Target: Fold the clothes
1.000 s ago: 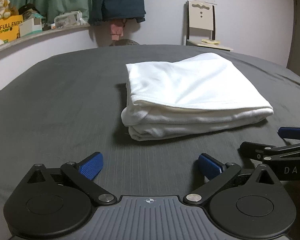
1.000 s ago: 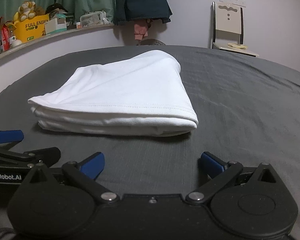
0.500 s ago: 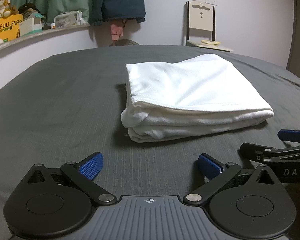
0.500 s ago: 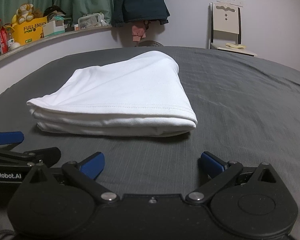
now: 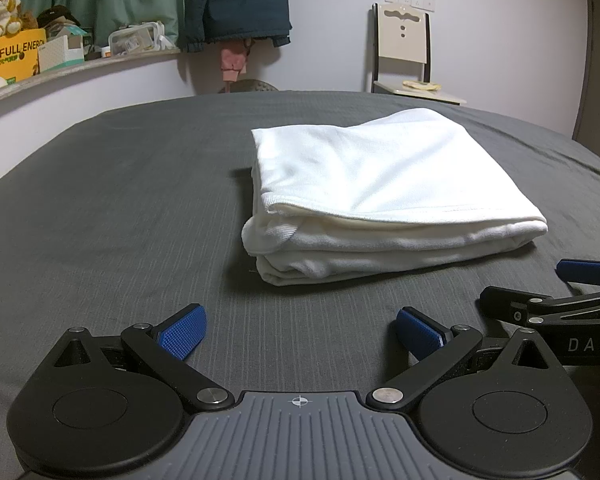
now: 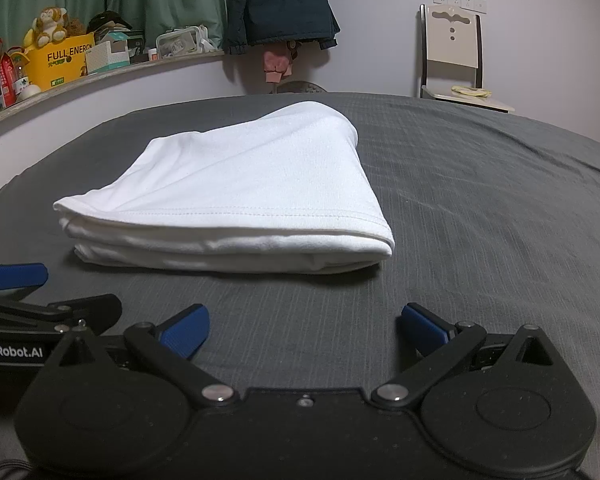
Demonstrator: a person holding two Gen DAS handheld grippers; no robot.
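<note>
A: Checking status: where is the white garment (image 5: 380,184)?

B: Folded on the grey bed (image 5: 112,208), apart from both tools. Left gripper (image 5: 300,330) and right gripper (image 6: 304,326) are spread, empty.

A: Next?

B: Probably finished; square loose left layers if needed.

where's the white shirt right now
The folded white shirt lies on the dark grey bedspread, ahead of both open grippers: right of centre in the left wrist view, left of centre in the right.
</note>
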